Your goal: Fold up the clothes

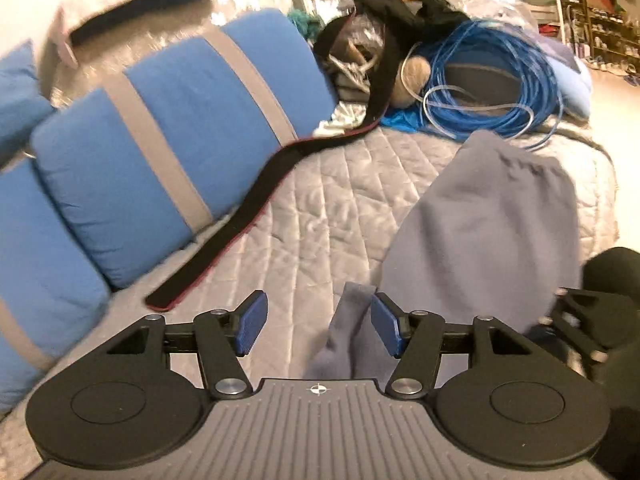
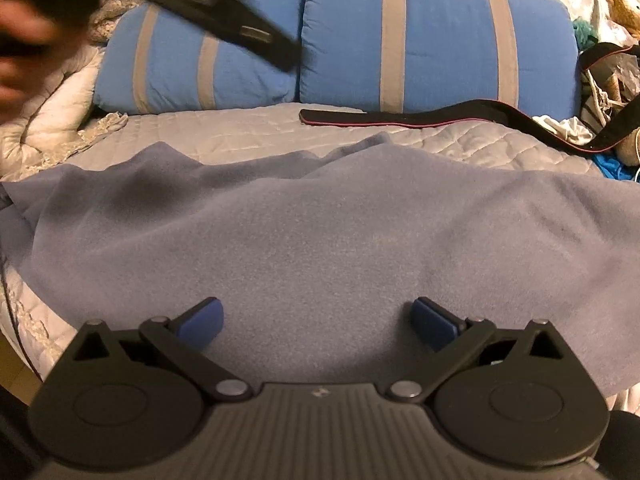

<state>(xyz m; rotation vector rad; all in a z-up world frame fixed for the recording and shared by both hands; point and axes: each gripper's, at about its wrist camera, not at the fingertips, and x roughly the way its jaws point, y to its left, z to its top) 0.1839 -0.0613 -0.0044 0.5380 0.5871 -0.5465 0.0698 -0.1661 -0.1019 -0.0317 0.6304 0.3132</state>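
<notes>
A soft, matte grey-blue fleece garment (image 2: 320, 232) lies spread in loose, rumpled folds across the quilted, diamond-stitched pale grey bedspread (image 1: 312, 200). The right gripper (image 2: 318, 322) hovers low over the garment's broad middle, its ribbed blue pads set wide apart and gripping nothing. The left gripper (image 1: 318, 326) also has its jaws spread; a narrow bunched strip of the same fleece rises between them, brushing the right-hand pad, unpinched. Behind, 2 plump blue cushions with grey bands (image 2: 436, 40) lean along the bed's back edge. A flat black strap with red edging (image 1: 224, 232) snakes across the quilt beside a coil of thin blue cable (image 1: 500, 80).
</notes>
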